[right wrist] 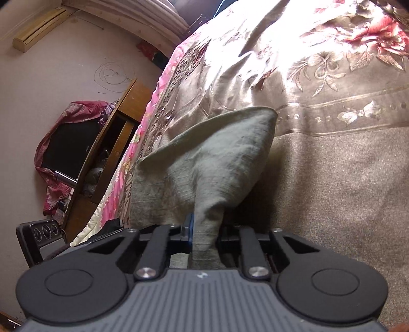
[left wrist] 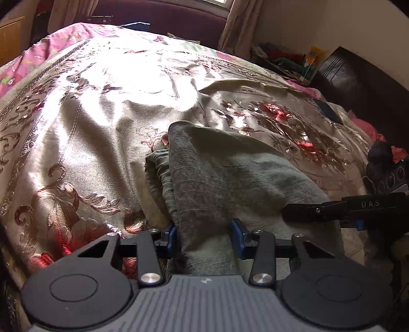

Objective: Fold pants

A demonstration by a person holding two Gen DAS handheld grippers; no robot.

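pants (left wrist: 230, 178) grey-green, bunched on floral bedspread (left wrist: 89, 127) of bed | left gripper (left wrist: 204, 237) pads apart, cloth running between them | right gripper (right wrist: 204, 229) clamped on pants fold | around: pink quilt (right wrist: 143, 132) at bed edge, wooden cabinet (right wrist: 112, 143) beside bed, curtains (left wrist: 237, 23) beyond

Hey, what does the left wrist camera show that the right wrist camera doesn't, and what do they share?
Only the left wrist view shows the dark headboard and the right gripper entering from the side. Only the right wrist view shows the wooden cabinet, the cloth-draped black television, and the right gripper clamped on fabric. Both show the grey-green woven pants lying on the shiny floral bedspread.
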